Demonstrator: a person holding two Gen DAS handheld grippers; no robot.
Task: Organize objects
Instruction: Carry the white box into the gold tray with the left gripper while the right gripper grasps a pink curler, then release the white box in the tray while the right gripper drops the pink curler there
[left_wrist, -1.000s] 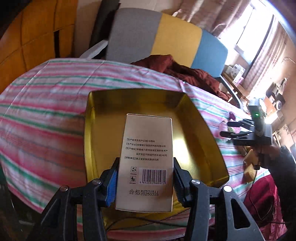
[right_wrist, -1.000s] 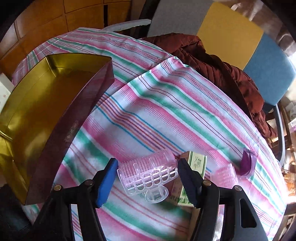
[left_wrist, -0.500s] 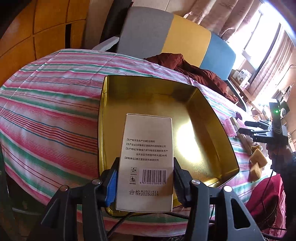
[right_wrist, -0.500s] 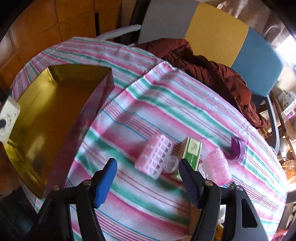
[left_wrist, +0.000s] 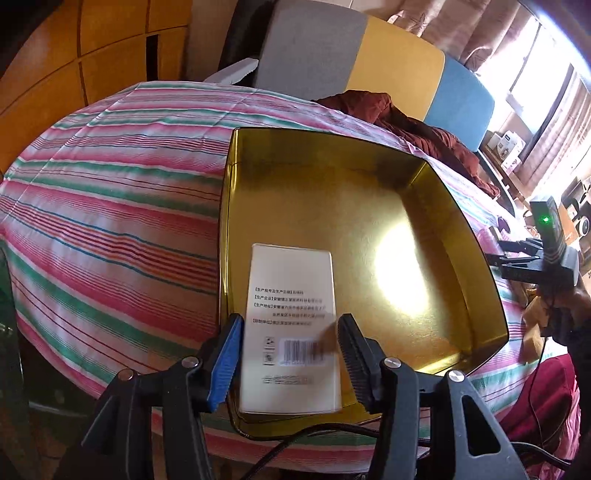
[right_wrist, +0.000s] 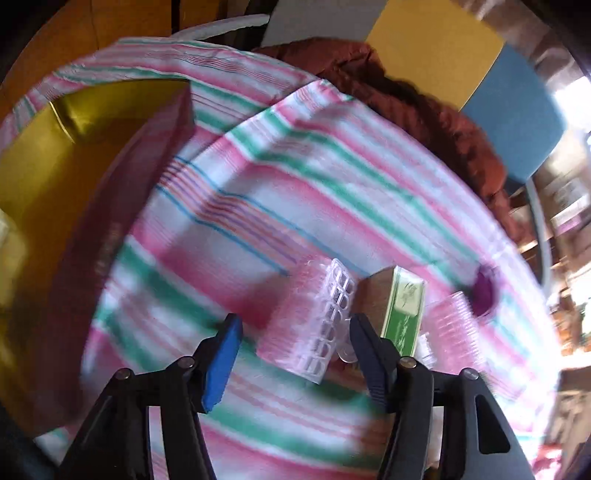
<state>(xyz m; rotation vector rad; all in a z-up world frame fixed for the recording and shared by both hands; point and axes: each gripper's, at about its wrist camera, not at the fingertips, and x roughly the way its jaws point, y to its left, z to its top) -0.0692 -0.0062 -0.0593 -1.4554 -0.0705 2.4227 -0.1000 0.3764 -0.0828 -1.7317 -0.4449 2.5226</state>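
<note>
Left gripper (left_wrist: 290, 360): fingers spread, a gap showing on each side of the white carton (left_wrist: 291, 332), so not gripping it. Carton lies flat in the gold tin (left_wrist: 476, 266), near its left wall, barcode end between the finger pads and blurred. Judged light, stiff-walled cardboard with a smooth printed skin; crushes if pinched hard. Best taken across the narrow width near one end.

Right gripper (right_wrist: 295, 354): fingers open, empty, hovering over the striped bench cloth (right_wrist: 258, 184). Pink hair roller (right_wrist: 310, 325) lies between the fingertips, nearer the right one; contact cannot be told through motion blur. Roller looks hollow, very light, springy plastic, liable to roll; squeeze gently across its barrel. Green box (right_wrist: 402, 306) sits just beside the right finger, outside it. A second roller (right_wrist: 456, 321) lies further right.
</note>
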